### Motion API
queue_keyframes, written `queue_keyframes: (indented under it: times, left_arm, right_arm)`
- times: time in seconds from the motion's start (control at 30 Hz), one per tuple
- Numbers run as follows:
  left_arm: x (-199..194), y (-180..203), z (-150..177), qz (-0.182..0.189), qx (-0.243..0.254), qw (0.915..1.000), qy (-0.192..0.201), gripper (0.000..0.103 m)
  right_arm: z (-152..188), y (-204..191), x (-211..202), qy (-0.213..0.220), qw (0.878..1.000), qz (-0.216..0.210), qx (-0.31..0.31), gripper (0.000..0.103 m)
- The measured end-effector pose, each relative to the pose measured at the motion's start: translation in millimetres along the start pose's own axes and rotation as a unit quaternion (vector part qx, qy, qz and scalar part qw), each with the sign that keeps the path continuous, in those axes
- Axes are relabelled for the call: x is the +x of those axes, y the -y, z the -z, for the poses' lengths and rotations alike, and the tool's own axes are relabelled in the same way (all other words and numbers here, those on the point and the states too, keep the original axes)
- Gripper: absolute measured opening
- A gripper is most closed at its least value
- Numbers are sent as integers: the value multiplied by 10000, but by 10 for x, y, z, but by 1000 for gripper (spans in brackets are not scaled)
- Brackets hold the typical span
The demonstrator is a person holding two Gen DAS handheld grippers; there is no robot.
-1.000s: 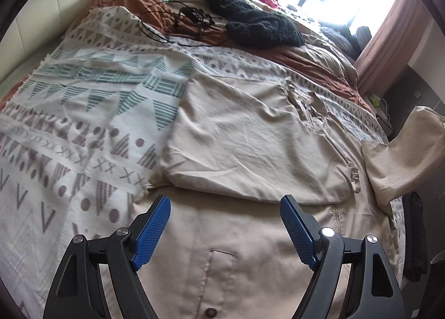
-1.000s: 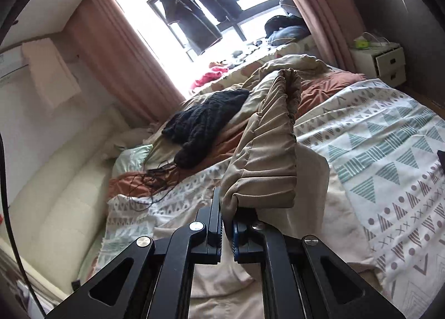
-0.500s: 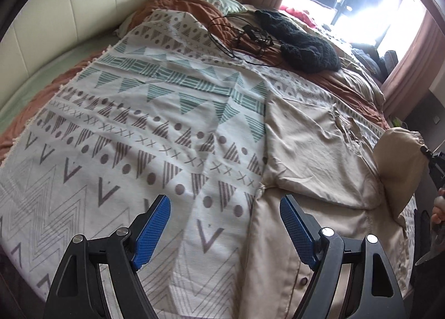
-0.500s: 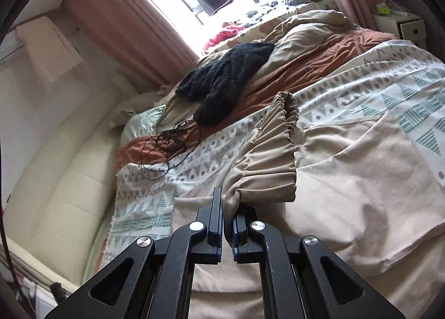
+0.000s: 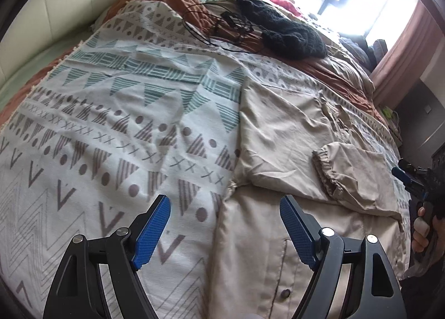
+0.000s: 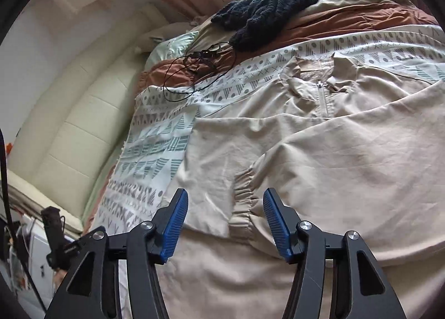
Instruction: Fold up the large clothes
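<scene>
A large beige zip jacket [image 5: 278, 135] lies flat on the patterned bedspread [image 5: 125, 124]. Both sleeves are folded across its body. The elastic cuff [image 5: 325, 168] of one sleeve rests on top of the jacket. It also shows in the right wrist view [image 6: 244, 196], just beyond the fingertips. My left gripper [image 5: 225, 221] is open and empty above the jacket's lower left edge. My right gripper [image 6: 225, 216] is open and empty just short of the cuff. The jacket's collar and zip [image 6: 322, 96] lie farther off.
A dark knitted garment [image 5: 283, 32] and a tangle of black cable [image 5: 219, 27] lie at the far end of the bed. A rust-coloured quilt [image 6: 347, 21] and pillows lie beyond. A cream padded headboard [image 6: 66, 130] runs along the left.
My right gripper has lowered the sleeve onto the jacket, opened and let go of the cuff. My left gripper has swung back toward the jacket.
</scene>
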State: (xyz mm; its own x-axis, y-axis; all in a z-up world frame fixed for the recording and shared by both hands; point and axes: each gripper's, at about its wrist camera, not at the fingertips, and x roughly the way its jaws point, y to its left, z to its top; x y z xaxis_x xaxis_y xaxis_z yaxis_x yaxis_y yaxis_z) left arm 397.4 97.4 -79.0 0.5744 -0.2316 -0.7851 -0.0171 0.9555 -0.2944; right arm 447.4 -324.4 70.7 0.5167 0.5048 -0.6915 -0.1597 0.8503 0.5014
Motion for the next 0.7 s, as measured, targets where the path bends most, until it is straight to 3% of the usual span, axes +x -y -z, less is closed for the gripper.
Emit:
queue_keyframes:
  times: [0.3, 0.43, 0.7]
  left_arm:
    - [455, 978, -95, 252, 838, 9959, -251, 82]
    - [650, 1327, -167, 405, 1005, 9934, -372, 82]
    - [1237, 1780, -138, 315, 1012, 9903, -894, 82]
  right_arm:
    - [70, 766, -680, 252, 9915, 1273, -14, 57]
    - [164, 1165, -933, 297, 9857, 1656, 113, 57]
    - [441, 1958, -1285, 113, 9669, 2529, 311, 57]
